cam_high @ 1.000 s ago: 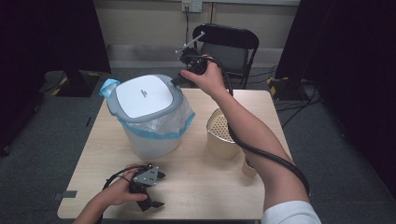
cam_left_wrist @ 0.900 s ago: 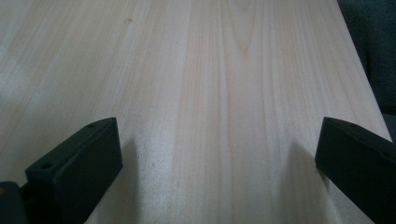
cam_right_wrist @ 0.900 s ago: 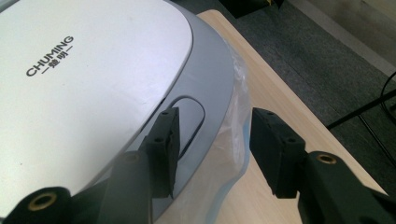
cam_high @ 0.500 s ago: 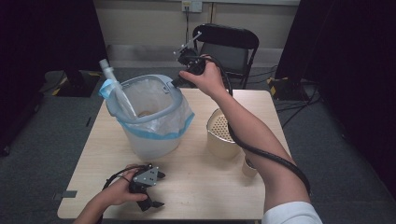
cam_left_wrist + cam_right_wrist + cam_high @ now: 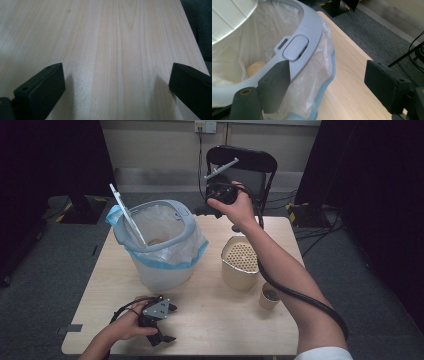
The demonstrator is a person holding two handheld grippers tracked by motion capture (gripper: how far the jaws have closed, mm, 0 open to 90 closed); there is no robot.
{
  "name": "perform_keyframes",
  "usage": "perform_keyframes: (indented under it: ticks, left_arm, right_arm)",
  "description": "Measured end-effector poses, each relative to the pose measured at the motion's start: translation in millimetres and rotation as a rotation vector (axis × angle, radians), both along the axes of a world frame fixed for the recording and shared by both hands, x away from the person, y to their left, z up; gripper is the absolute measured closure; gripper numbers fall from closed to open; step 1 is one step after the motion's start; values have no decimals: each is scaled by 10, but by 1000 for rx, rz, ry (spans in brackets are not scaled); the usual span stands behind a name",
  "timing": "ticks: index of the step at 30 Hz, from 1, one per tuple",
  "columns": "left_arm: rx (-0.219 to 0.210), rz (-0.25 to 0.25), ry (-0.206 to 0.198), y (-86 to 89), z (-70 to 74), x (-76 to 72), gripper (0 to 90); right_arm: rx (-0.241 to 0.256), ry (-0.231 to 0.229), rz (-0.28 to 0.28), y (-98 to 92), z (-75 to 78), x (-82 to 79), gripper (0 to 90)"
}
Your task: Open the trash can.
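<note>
Bin standing open with its lid swung upright, right gripper hovering behind it.

Right gripper (image 5: 220, 190) is hanging over the far edge of the bin (image 5: 160, 245), its jaws spread wide and holding nothing, probably because the push button (image 5: 295, 47) on the rim is what it is working at; the lid (image 5: 126, 215) is standing on edge at the bin's left side. Left gripper (image 5: 159, 322) is resting on the table (image 5: 225, 320) in front of the bin, jaws wide open and empty, likely waiting. Something tan is lying inside the liner (image 5: 312, 82).

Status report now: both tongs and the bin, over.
Right tongs open, raised beside bin. Left tongs open, resting on table. Bin lid up, liner fitted. Nothing blocking.
</note>
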State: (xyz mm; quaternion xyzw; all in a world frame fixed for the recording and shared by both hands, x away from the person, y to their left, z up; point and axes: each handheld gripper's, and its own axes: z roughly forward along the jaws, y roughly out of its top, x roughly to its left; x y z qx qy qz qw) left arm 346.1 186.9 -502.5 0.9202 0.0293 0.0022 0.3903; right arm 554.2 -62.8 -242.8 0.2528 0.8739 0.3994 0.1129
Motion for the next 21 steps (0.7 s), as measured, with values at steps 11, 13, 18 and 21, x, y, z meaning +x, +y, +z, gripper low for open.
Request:
perform_keyframes:
  ticks: [11,13,18,21]
  left_arm:
    - [2,0,-15,3,5,5,0]
    - [2,1,-15,3,5,5,0]
    - [3,1,-16,2,5,5,0]
    - [1,0,-15,2,4,5,0]
  right_arm:
    - [79,-1,0,-500,-117,-252,154]
    - [82,0,3,-566,-138,-292,153]
    - [81,-6,4,-710,-189,-393,147]
    - [80,4,1,-792,-239,-460,147]
